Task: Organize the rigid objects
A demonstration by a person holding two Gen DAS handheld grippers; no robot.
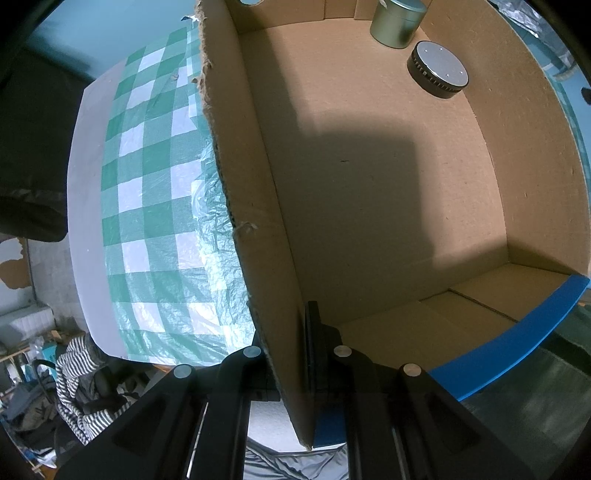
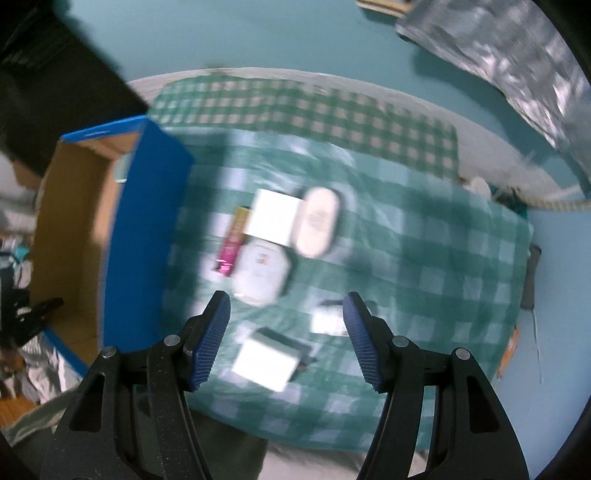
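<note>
Cardboard is what my left gripper [image 1: 291, 354] has its fingers clamped on: the side wall of the cardboard box [image 1: 243, 155], held steady, I judge, for loading. A metal tin [image 1: 397, 22] and a flat round puck [image 1: 437, 70] already sit inside. My right gripper [image 2: 286, 332] hangs with fingers apart and empty over the white boxes [image 2: 275, 216] and oval case [image 2: 317, 221] on the checked counter [image 2: 424, 258].

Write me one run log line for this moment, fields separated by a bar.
left gripper: shut on cardboard box wall | right gripper: open, empty, above checked cloth | box holds: round tin, flat disc
</note>
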